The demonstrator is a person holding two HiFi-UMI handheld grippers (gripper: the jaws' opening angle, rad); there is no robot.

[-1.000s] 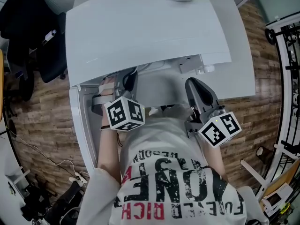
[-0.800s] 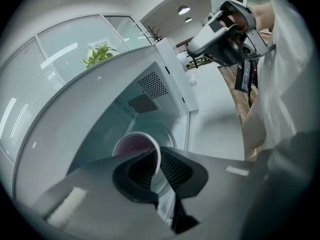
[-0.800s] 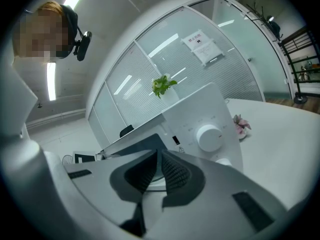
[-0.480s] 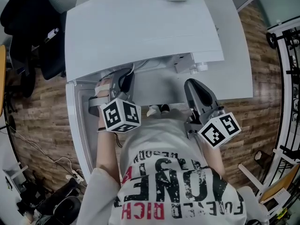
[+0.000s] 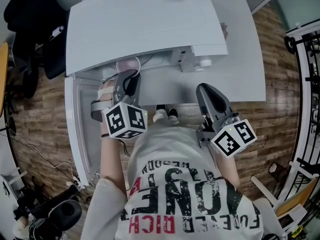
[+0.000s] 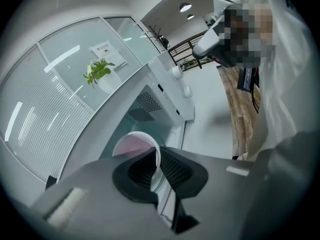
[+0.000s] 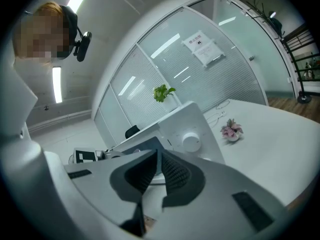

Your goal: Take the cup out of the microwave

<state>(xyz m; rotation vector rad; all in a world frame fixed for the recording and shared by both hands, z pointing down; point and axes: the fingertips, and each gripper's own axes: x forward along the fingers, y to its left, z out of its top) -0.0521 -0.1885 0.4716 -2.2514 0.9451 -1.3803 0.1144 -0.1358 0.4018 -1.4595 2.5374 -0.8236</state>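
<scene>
L gripper [image 6: 156,156]: jaws pinch wall of pink-lined cup [image 6: 131,145], one pad inside rim, one outside. Cup is at mouth of white microwave [image 5: 145,29], near its swung-open door [image 5: 75,124]. R gripper [image 7: 157,159]: jaws pressed together, nothing betw. them, in front of microwave's dial side.

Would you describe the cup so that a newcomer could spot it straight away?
Find the white microwave with the potted plant on top. At its open front, the left gripper has its jaws closed on the rim of the cup. It stands out by its white rim and pale pink inside, where everything round it is plain white or grey.
</scene>
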